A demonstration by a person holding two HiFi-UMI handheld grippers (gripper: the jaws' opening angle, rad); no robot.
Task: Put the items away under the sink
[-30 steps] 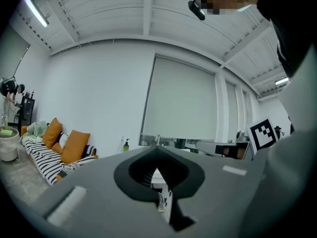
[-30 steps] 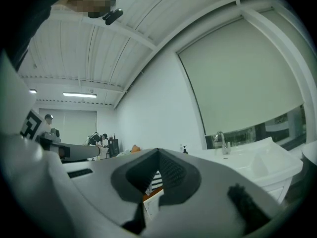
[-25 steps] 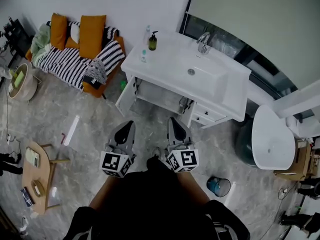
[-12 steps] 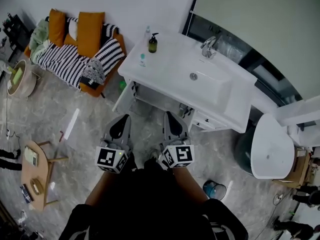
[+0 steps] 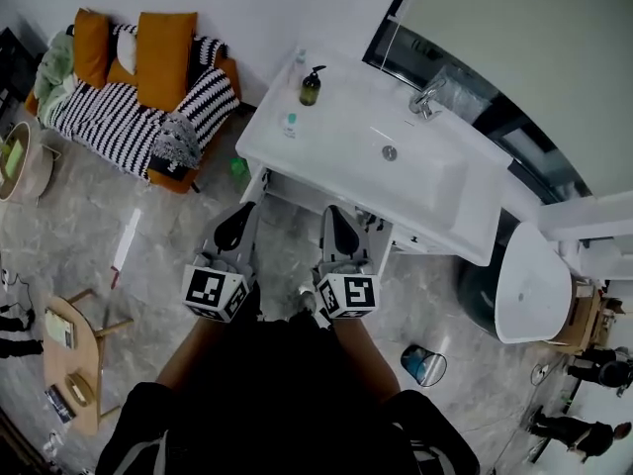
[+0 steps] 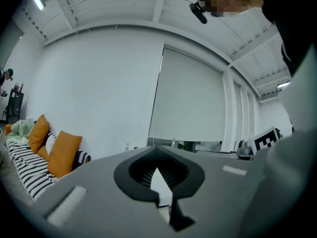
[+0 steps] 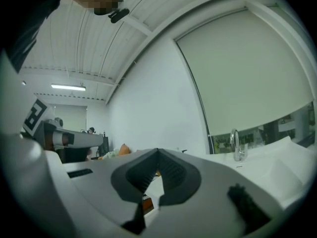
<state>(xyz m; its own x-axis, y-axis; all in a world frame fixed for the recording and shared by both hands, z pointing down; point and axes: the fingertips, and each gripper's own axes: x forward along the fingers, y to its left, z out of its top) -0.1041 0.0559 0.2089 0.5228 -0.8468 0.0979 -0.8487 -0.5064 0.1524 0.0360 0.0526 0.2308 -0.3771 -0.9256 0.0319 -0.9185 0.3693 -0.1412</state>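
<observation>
A white sink vanity (image 5: 341, 142) stands ahead of me in the head view. On its left end are a dark green pump bottle (image 5: 311, 86), a small clear bottle with a teal label (image 5: 289, 125) and a clear bottle (image 5: 300, 59) by the wall. Its left cabinet door (image 5: 252, 188) hangs open and shows the space under the sink (image 5: 302, 201). My left gripper (image 5: 240, 218) and right gripper (image 5: 336, 218) are held side by side just short of that opening. Both are shut with nothing in them, as the left gripper (image 6: 157, 155) and right gripper (image 7: 158, 155) show in their own views.
A sofa (image 5: 129, 102) with orange cushions and a striped blanket stands to the left. A green thing (image 5: 240, 170) lies on the floor by the open door. A toilet (image 5: 534, 285) and a blue bin (image 5: 423, 364) are at the right. A small wooden table (image 5: 69, 359) is at the lower left.
The vanity has drawn closer and shifted right in the head view. Both grippers have stayed shut and side by side, now nearer the open cabinet.
</observation>
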